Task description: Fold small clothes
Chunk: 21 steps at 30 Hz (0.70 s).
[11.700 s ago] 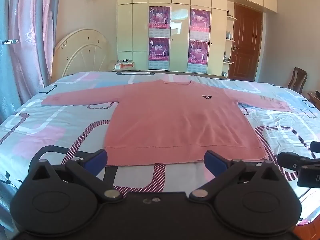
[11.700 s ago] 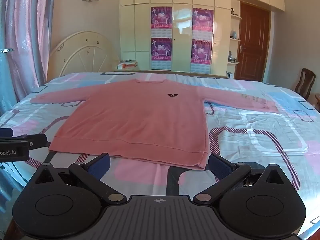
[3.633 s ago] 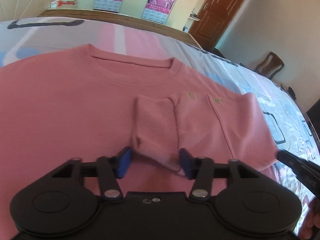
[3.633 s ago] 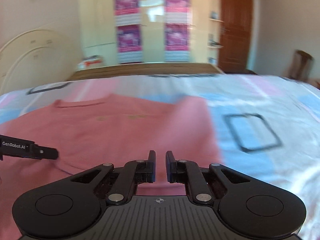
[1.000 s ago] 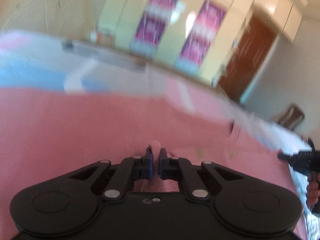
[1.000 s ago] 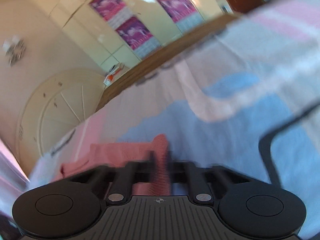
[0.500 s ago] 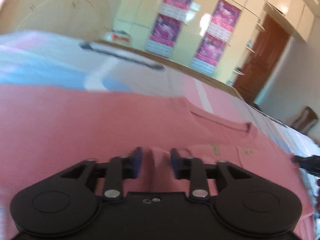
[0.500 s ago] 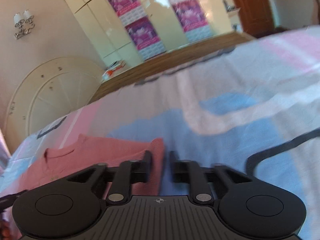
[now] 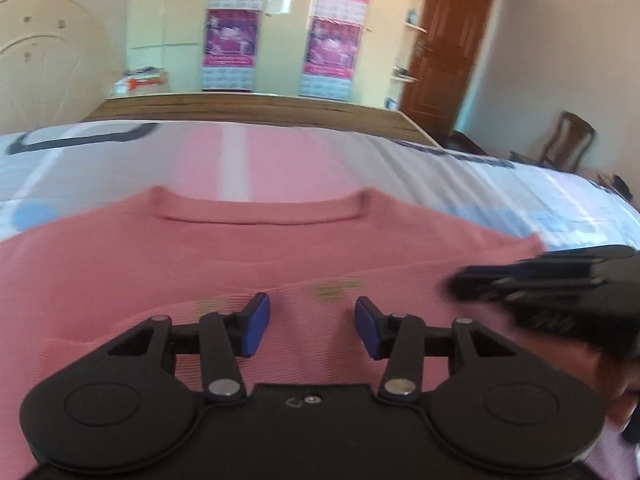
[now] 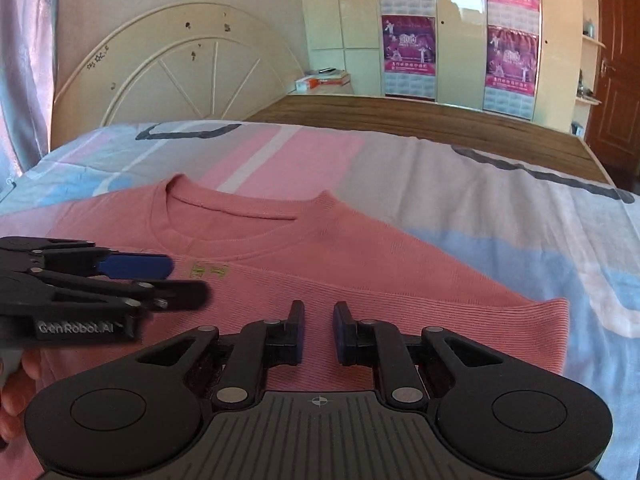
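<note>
Both sleeves are now lying folded below the pink sweater's (image 10: 328,264) collar (image 10: 248,216), the left gripper (image 9: 312,322) opening empty, the right gripper (image 10: 318,330) closing empty, so smoothing them flat matters.

Left tongs (image 9: 312,326) angled downward, blue pads parted and opening, nothing pinched between. Right tongs (image 10: 319,332) just beside on the right, also tilted down, narrow gap closing, empty. A hand (image 10: 16,396) glimpsed behind the left tongs.
</note>
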### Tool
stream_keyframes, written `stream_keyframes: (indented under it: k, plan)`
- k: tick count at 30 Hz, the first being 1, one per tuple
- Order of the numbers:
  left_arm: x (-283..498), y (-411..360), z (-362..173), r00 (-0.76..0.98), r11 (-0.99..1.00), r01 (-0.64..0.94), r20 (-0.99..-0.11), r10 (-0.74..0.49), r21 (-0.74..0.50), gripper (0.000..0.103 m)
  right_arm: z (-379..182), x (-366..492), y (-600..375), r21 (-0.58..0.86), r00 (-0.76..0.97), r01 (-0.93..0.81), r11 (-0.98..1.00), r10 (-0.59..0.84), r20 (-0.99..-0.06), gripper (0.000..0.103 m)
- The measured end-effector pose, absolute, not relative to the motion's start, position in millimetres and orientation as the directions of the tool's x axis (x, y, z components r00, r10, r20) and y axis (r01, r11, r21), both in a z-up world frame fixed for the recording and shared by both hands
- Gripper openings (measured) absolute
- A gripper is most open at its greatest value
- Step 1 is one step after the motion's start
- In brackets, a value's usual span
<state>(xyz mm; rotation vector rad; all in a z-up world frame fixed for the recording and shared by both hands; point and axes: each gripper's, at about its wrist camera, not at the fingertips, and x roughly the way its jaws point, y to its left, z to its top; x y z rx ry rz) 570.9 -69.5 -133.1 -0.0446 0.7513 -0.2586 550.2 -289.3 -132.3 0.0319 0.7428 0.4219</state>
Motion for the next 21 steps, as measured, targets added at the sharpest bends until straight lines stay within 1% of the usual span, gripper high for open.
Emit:
stream_keyframes:
  k: [1, 3, 4, 5, 6, 7, 8, 10, 12, 15, 17, 19, 21]
  plan:
    - [567.7, -56.9, -134.2, 0.710, 0.976, 0.187, -0.670, -0.214, -0.113, 0.046, -133.5, 551.0, -298.9, 0.139, 0.679, -0.324, 0.936, 0.333, -0.654, 0.014]
    - [561.6, -27.7, -136.7, 0.719, 0.987, 0.137, -0.677, -0.155, -0.080, 0.043, -137.7, 557.6, -331.9, 0.095, 0.717, -0.179, 0.979, 0.196, -0.669, 0.014]
    - [559.2, -17.0, -137.6, 0.717, 0.982, 0.151, -0.672, -0.185, -0.109, 0.042, -139.0, 560.2, -350.7, 0.090, 0.724, -0.116, 0.989, 0.146, -0.674, 0.014]
    - [557.8, -10.8, -137.4, 0.712, 0.976, 0.168, -0.668, -0.216, -0.136, 0.042, -139.6, 561.1, -364.0, 0.105, 0.723, -0.102, 0.989, 0.146, -0.675, 0.000]
    - [558.5, -12.4, -135.6, 0.708, 0.976, 0.176, -0.673, -0.214, -0.125, 0.043, -140.0, 562.9, -369.7, 0.117, 0.715, -0.111, 0.987, 0.162, -0.680, 0.000]
    - [560.6, -18.7, -134.4, 0.703, 0.978, 0.185, -0.683, -0.198, -0.094, 0.046, -139.5, 563.4, -368.4, 0.107, 0.712, -0.126, 0.986, 0.165, -0.683, 0.000]
    - [562.1, -26.6, -133.0, 0.702, 0.979, 0.191, -0.688, -0.184, -0.067, 0.047, -138.9, 564.0, -363.6, 0.083, 0.710, -0.139, 0.987, 0.157, -0.687, 0.000]
    - [561.2, -37.4, -126.9, 0.704, 0.980, 0.193, -0.689, -0.171, -0.046, 0.047, -137.6, 564.1, -356.0, 0.061, 0.707, -0.136, 0.989, 0.140, -0.693, 0.000]
    - [551.7, -47.9, -118.6, 0.710, 0.970, 0.236, -0.671, -0.213, -0.058, 0.048, -130.4, 557.1, -346.5, 0.060, 0.716, -0.142, 0.988, 0.144, -0.683, 0.000]
    - [528.4, -69.7, -114.8, 0.709, 0.953, 0.297, -0.654, -0.263, -0.061, 0.049, -125.1, 527.2, -328.1, 0.102, 0.714, -0.205, 0.973, 0.220, -0.665, 0.000]
    - [511.4, -78.2, -117.9, 0.692, 0.941, 0.323, -0.653, -0.307, -0.100, 0.049, -127.2, 504.3, -310.0, 0.121, 0.703, -0.247, 0.961, 0.264, -0.661, 0.000]
    - [499.1, -85.3, -122.5, 0.684, 0.937, 0.332, -0.657, -0.316, -0.105, 0.049, -129.9, 481.3, -294.8, 0.158, 0.680, -0.283, 0.946, 0.314, -0.663, 0.000]
    - [488.9, -91.6, -128.2, 0.664, 0.932, 0.342, -0.672, -0.329, -0.119, 0.049, -133.4, 464.5, -278.1, 0.170, 0.666, -0.301, 0.939, 0.334, -0.668, 0.000]
